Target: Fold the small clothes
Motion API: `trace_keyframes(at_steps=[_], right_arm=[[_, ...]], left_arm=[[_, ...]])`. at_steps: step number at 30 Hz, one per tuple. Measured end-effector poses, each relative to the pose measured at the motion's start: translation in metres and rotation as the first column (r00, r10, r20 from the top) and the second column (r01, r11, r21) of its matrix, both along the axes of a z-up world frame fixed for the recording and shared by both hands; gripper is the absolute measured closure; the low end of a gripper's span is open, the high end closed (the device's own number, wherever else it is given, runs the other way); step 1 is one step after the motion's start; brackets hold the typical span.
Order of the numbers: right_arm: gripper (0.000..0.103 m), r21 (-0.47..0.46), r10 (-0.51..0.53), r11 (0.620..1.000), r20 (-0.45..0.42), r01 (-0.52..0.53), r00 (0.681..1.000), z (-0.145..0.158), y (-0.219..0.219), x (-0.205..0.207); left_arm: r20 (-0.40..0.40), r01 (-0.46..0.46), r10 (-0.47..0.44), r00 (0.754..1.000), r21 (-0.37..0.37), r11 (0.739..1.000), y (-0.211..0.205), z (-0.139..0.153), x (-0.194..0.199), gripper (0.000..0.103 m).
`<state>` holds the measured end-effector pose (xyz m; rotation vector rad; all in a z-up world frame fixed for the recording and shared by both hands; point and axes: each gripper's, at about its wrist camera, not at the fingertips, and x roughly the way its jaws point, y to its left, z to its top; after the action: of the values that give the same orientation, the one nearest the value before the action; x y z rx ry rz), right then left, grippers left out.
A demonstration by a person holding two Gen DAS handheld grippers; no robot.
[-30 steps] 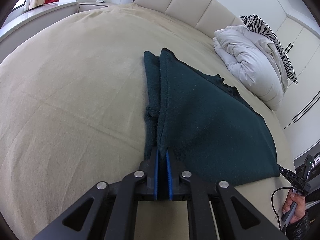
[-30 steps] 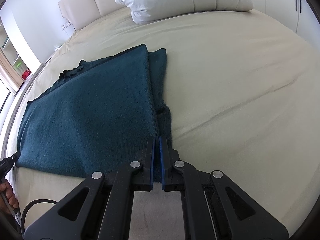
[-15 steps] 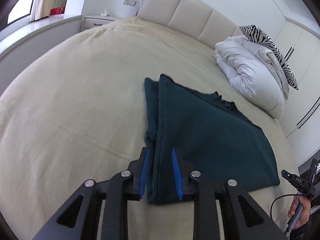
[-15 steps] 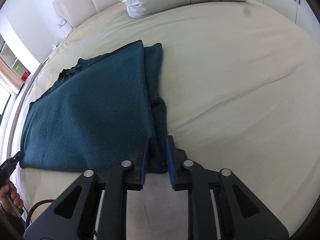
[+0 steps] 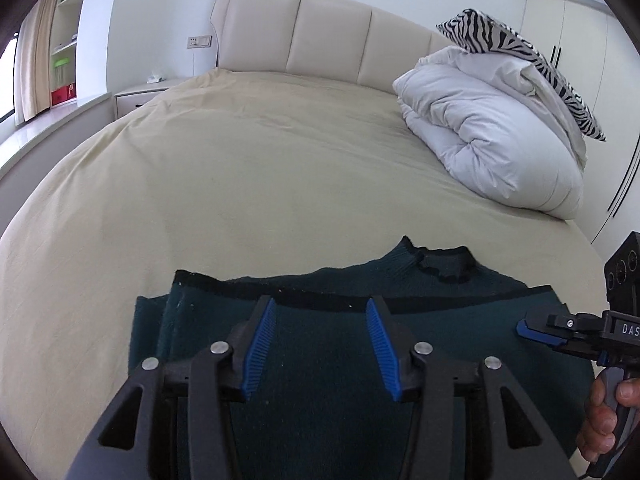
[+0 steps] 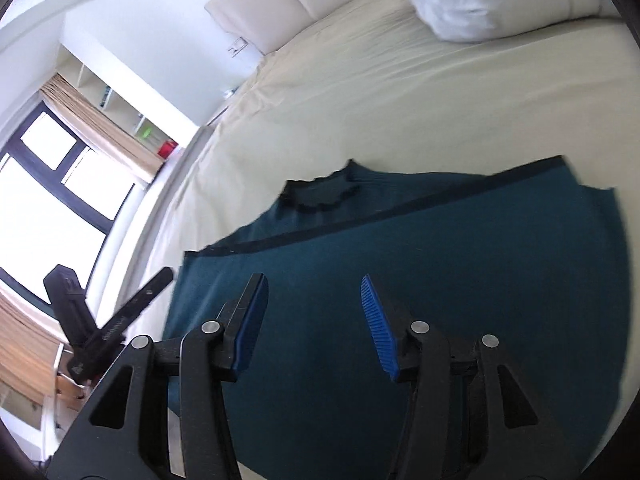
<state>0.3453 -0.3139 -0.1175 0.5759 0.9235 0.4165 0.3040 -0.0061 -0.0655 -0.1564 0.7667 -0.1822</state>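
A dark teal sweater (image 5: 460, 320) lies folded flat on the beige bed (image 5: 240, 180), its collar (image 5: 440, 268) pointing toward the headboard. My left gripper (image 5: 320, 308) hovers over the sweater's near left part; its jaws are opening, with nothing pinched between the blue pads. In the right wrist view the sweater (image 6: 480, 260) fills the lower half and its collar (image 6: 320, 196) lies at the far edge. My right gripper (image 6: 313, 284) hangs above the cloth, jaws opening too, gripping nothing. Each gripper shows in the other's view: right gripper (image 5: 536, 330), left gripper (image 6: 132, 312).
A rolled white duvet (image 5: 488, 136) with a zebra pillow (image 5: 520, 44) on top sits at the back right by the padded headboard (image 5: 320, 40). A nightstand (image 5: 140, 96) stands at the back left. The window (image 6: 48, 184) and curtains lie beyond the bed's left side.
Both grippers were shut on the sweater's folded side edges; they have let go, opened, and swung round over the cloth to face the headboard.
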Motion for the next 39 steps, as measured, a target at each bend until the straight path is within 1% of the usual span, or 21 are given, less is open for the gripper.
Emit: trace_keyframes(at_steps=[2,3,4,5,6,7,9,12,17,20,22,24,26,27,29,31,32,34,37,38,39], right_arm=[[0.055,0.016,0.016,1.000,-0.056,-0.015,0.998,-0.020,0.008,0.022],[0.059,0.006,0.007,1.000,-0.060,-0.007,0.998,-0.031,0.006,0.031],[0.069,0.022,0.003,1.000,-0.043,-0.002,0.999,-0.039,-0.001,0.035],[0.077,0.049,-0.017,0.999,-0.038,0.018,0.999,-0.047,-0.012,0.036],[0.094,0.110,-0.056,0.992,-0.055,0.062,0.997,-0.058,-0.030,0.038],[0.103,0.169,-0.094,0.980,-0.066,0.104,0.993,-0.066,-0.048,0.037],[0.103,0.250,-0.195,0.947,-0.055,0.202,0.979,-0.075,-0.086,0.027],[0.103,0.274,-0.310,0.912,-0.029,0.305,0.950,-0.073,-0.126,0.015],[0.103,0.269,-0.419,0.872,-0.025,0.410,0.907,-0.075,-0.168,0.002],[0.103,0.267,-0.503,0.829,-0.032,0.492,0.864,-0.076,-0.191,-0.012],[0.103,0.246,-0.560,0.791,-0.073,0.559,0.825,-0.074,-0.209,-0.027],[0.099,0.164,-0.593,0.784,-0.085,0.598,0.801,-0.057,-0.220,-0.046],[0.092,0.080,-0.572,0.816,-0.020,0.572,0.820,-0.030,-0.204,-0.062],[0.091,0.061,-0.531,0.846,0.024,0.529,0.847,-0.014,-0.190,-0.071],[0.079,0.060,-0.453,0.891,0.075,0.450,0.888,0.005,-0.160,-0.084],[0.034,0.078,-0.339,0.940,0.112,0.332,0.934,0.014,-0.115,-0.094],[0.030,0.084,-0.275,0.960,0.124,0.266,0.953,0.015,-0.094,-0.096],[0.030,0.130,-0.134,0.984,0.088,0.122,0.987,0.001,-0.049,-0.097],[0.032,0.178,-0.050,0.982,-0.057,0.059,0.997,-0.043,-0.011,-0.100],[0.036,0.163,-0.058,0.984,-0.072,0.069,0.996,-0.052,-0.008,-0.106],[0.049,0.161,-0.081,0.983,-0.037,0.086,0.996,-0.056,-0.014,-0.116]], left_arm=[[-0.056,-0.010,0.010,0.998,-0.006,1.000,0.009,-0.025,0.011,0.054],[-0.064,-0.015,0.012,0.998,-0.059,0.998,0.020,-0.036,0.011,0.054],[-0.053,-0.023,0.015,0.998,-0.141,0.990,0.032,-0.038,0.010,0.055],[-0.052,-0.029,0.020,0.998,-0.177,0.984,0.039,-0.038,0.011,0.057],[-0.056,-0.028,0.018,0.998,-0.189,0.982,0.041,-0.039,0.012,0.057],[-0.057,-0.026,0.016,0.998,-0.188,0.982,0.041,-0.039,0.012,0.057],[-0.050,-0.024,0.016,0.999,-0.180,0.983,0.038,-0.039,0.011,0.057],[-0.046,-0.022,0.013,0.999,-0.204,0.979,0.041,-0.039,0.010,0.057],[-0.036,-0.018,0.009,0.999,-0.232,0.972,0.046,-0.043,0.009,0.057],[-0.044,-0.017,0.006,0.999,-0.270,0.963,0.052,-0.045,0.012,0.057],[-0.055,-0.018,0.002,0.999,-0.289,0.957,0.055,-0.043,0.011,0.057],[-0.079,-0.031,0.010,0.997,-0.271,0.962,0.055,-0.034,0.004,0.057],[-0.070,-0.020,0.005,0.998,-0.214,0.977,0.047,-0.020,-0.018,0.057],[-0.060,-0.004,-0.008,0.998,-0.201,0.979,0.042,-0.013,-0.034,0.057],[-0.039,0.016,-0.024,0.999,-0.203,0.979,0.033,-0.004,-0.065,0.056],[-0.023,0.038,-0.043,0.999,-0.176,0.984,0.023,-0.002,-0.093,0.053],[-0.025,0.040,-0.044,0.999,-0.138,0.990,0.019,-0.005,-0.103,0.053],[-0.065,0.024,-0.028,0.998,-0.065,0.998,0.017,-0.020,-0.116,0.053],[-0.084,0.008,-0.015,0.996,-0.080,0.997,0.033,-0.031,-0.127,0.055],[-0.088,0.002,-0.008,0.996,-0.076,0.997,0.038,-0.031,-0.129,0.057],[-0.088,-0.008,0.002,0.996,-0.073,0.997,0.043,-0.031,-0.130,0.059]])
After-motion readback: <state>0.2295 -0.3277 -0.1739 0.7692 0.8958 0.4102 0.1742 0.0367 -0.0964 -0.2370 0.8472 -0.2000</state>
